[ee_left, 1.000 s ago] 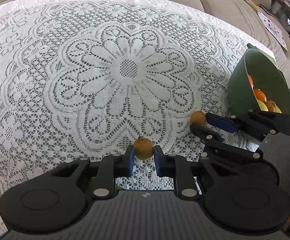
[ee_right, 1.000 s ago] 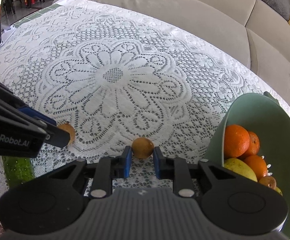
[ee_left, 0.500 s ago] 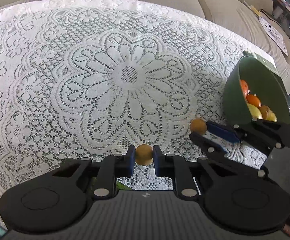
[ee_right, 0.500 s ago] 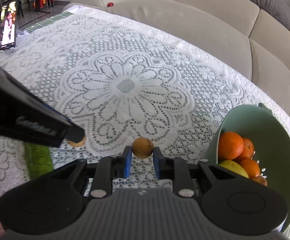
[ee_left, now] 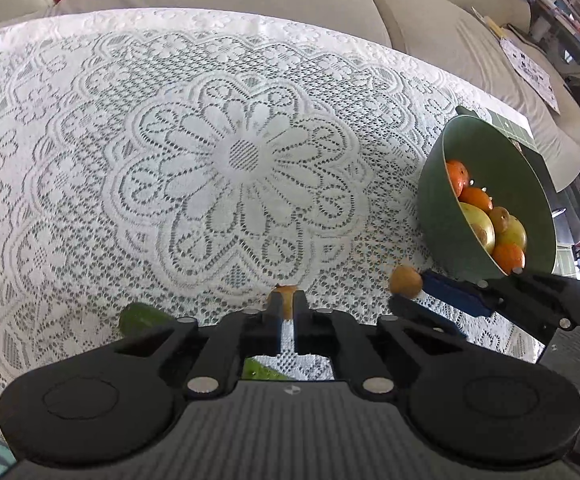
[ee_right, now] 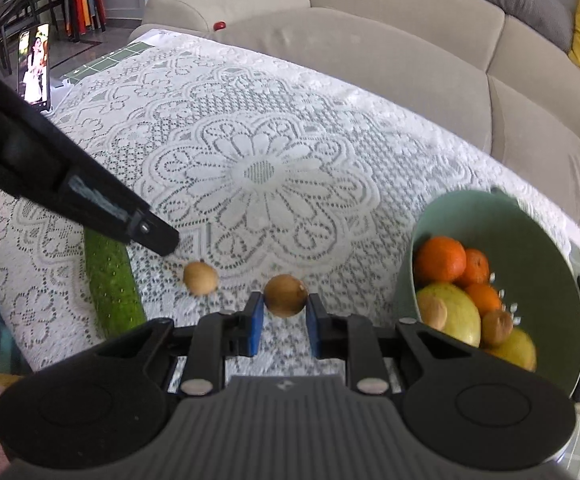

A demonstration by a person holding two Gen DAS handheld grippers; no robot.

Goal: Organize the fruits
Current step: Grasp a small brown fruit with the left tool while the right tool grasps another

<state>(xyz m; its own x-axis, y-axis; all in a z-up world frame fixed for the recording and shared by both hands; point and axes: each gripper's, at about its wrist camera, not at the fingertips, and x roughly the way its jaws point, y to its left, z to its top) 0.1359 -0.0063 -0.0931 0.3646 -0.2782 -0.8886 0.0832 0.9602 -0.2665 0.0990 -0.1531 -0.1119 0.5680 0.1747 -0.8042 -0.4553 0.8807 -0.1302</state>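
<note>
Right tool [ee_right: 285,301] is clamped on a brown fruit [ee_right: 285,294], above the bench [ee_right: 330,120] and just beside the bowl [ee_right: 550,240]. We'd carry it over the rim, drop low, then release so it doesn't bounce off the pile.

Left tool [ee_left: 288,301] is squeezed nearly shut. The second fruit [ee_right: 200,278] sits just past its tips, farther from the bowl, and looks loose. We can't confirm a pinch, so check first.

Count:
- one bowl
- in it, three oranges [ee_right: 440,258], two pale fruits [ee_right: 454,316] and at least two small brown ones [ee_right: 496,326]
- two brown fruits outside it
- one cucumber [ee_right: 110,280], farthest from the bowl
</note>
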